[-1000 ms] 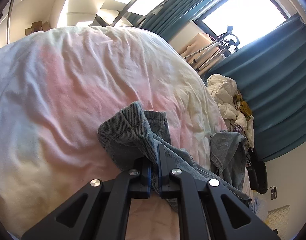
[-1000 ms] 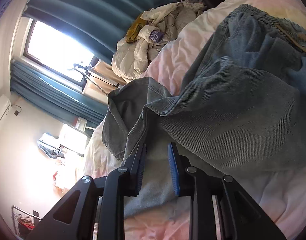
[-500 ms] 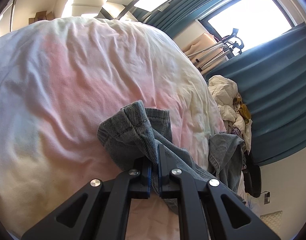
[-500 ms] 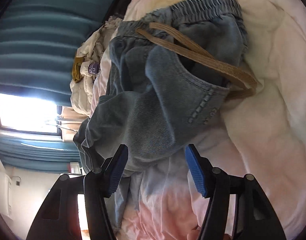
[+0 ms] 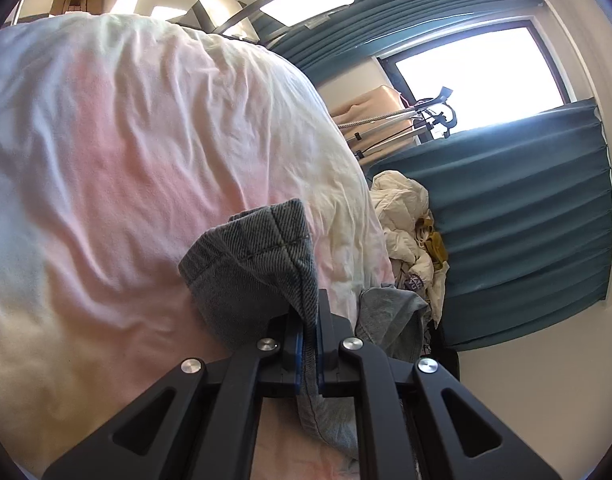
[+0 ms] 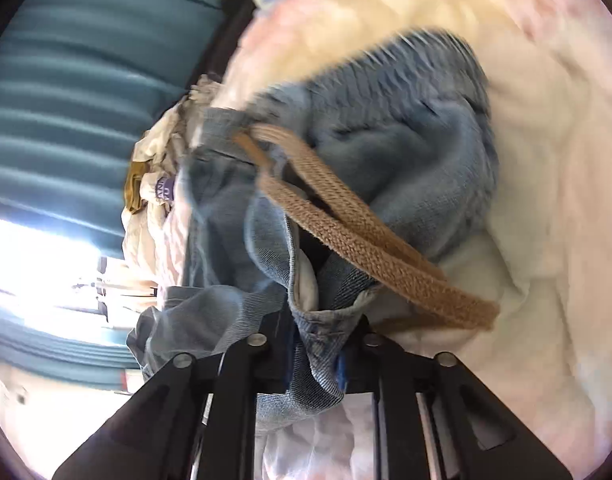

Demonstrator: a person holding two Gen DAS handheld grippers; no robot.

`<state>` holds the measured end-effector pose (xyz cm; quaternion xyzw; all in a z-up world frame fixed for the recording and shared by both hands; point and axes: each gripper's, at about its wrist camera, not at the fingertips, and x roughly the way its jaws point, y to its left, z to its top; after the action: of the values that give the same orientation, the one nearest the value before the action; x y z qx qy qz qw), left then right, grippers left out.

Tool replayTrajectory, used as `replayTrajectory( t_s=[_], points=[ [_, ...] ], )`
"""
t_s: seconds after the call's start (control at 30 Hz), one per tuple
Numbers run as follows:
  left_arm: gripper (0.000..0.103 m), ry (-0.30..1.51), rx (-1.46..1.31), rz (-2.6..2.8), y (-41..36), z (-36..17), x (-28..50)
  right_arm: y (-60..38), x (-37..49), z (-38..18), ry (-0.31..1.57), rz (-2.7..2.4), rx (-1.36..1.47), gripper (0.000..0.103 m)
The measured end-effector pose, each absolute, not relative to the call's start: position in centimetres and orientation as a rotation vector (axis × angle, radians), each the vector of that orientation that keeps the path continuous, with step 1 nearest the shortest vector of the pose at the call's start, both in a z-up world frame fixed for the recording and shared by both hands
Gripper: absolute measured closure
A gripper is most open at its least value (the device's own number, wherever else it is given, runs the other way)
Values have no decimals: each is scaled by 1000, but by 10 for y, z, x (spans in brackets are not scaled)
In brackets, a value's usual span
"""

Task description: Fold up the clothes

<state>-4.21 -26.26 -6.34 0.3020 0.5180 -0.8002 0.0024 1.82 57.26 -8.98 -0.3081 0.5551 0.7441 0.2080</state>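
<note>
The left gripper [image 5: 308,332] is clamped on a hemmed leg end of the denim trousers [image 5: 258,264], which stands up from the pale pink and cream bedcover [image 5: 126,160]; only this view shows the hem. The right wrist view, blurred, shows the other end instead: the elastic waistband [image 6: 418,64] and a woven tan drawstring [image 6: 370,248] looping across the crumpled denim. The right gripper [image 6: 320,344] has just been closing, and its jaws now pinch a stitched edge of the trousers near the waist. To the right of the bed in the left view lies a heap of cream clothing [image 5: 406,216], with teal curtains [image 5: 526,220] behind it, a bright window [image 5: 474,68] and a metal stand [image 5: 406,120] leaning beneath it.
</note>
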Motion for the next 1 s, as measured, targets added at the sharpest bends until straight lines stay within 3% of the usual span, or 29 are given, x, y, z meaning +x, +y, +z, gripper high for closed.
replayTrajectory(
  t_s=[0.27,0.37,0.43,0.53,0.8,0.9,1.0],
  points=[
    [99,1857,938,-2390,-290,-74,-42,594,-13,12,1353,2191,-760,93],
    [99,1736,1002,-2386,-286,-72,-39,592,-24,29,1303,2202,-789,93],
    [99,1675,1026,-2381,-284,-73,-35,589,-31,26,1265,2199,-853,92],
    [99,1724,1065,-2323,-290,-81,-33,590,-25,3,1283,2164,-920,92],
    [99,1582,1106,-2289,-290,-86,-36,618,22,-90,1522,2068,-1102,88],
    [99,1591,1110,-2263,-293,-90,-35,626,35,-92,1519,2130,-1115,69],
    [99,1586,1109,-2254,-293,-92,-35,638,56,-88,1512,2203,-1077,59]
  ],
)
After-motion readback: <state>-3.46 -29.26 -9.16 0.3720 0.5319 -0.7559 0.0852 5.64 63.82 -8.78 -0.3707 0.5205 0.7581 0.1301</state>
